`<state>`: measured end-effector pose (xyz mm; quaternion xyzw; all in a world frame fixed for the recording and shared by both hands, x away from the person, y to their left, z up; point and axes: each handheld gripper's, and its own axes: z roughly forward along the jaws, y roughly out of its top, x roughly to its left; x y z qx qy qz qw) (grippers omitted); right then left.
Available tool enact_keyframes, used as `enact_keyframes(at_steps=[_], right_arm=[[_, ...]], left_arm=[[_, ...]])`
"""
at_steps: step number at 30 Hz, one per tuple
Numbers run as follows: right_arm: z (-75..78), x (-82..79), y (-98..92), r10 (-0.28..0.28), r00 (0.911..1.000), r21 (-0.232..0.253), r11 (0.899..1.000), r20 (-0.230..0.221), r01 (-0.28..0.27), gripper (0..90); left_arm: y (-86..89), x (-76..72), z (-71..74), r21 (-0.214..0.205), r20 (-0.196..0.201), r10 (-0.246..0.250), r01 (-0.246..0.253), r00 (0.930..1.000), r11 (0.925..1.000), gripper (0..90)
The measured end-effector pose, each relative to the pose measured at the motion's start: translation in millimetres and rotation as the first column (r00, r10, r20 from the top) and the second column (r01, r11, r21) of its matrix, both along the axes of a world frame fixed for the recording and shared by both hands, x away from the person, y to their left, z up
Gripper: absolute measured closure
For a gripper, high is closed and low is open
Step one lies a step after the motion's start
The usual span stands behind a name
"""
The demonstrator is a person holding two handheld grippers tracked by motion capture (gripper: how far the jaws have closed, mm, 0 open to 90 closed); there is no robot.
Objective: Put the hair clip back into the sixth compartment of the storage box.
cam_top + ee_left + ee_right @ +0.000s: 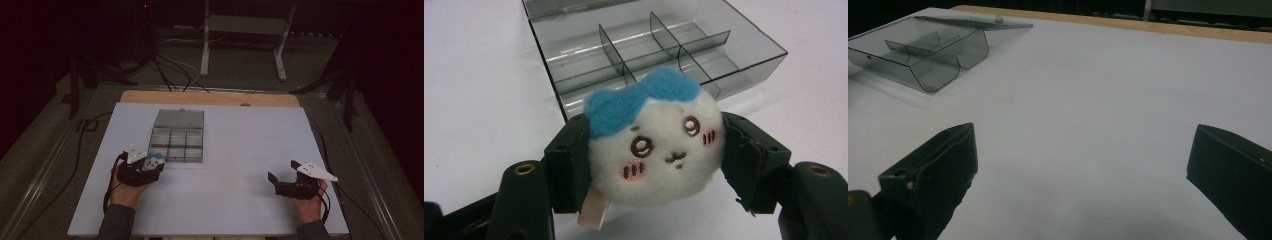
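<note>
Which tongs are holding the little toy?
The left tongs: they squeeze the white plush face with blue hair. The right tongs stand wide open with nothing between them.

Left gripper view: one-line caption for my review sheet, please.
Left gripper clamps a white plush face with blue hair just short of an open, clear divided organizer box.

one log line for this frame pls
left gripper: shut on plush toy | right gripper: open, nothing between jaws | compartment box: lid open
</note>
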<state>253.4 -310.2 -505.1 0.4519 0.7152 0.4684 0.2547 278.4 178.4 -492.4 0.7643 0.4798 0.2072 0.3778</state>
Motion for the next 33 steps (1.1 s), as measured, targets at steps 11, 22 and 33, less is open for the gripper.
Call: enact_keyframes(at_steps=[11,22,33], right_arm=[[-0.1,0.1,0.0,0.001,1.0000,-0.001,1.000,0.000,-0.001,0.0],[-0.1,0.2,0.0,0.001,1.0000,-0.002,1.000,-0.003,-0.001,0.0],[-0.2,0.5,-0.1,0.002,1.0000,-0.003,1.000,-0.005,-0.002,0.0]], left_arm=[[-1.2,6.5,13.3,0.000,0.012,0.000,0.000,0.9999,1.0000,36.2],[-3.9,14.4,21.0,0.002,0.014,-0.014,0.014,0.9998,0.9999,36.2],[-8.0,24.3,25.1,0.000,0.008,-0.023,0.023,0.9997,0.9997,36.2]])
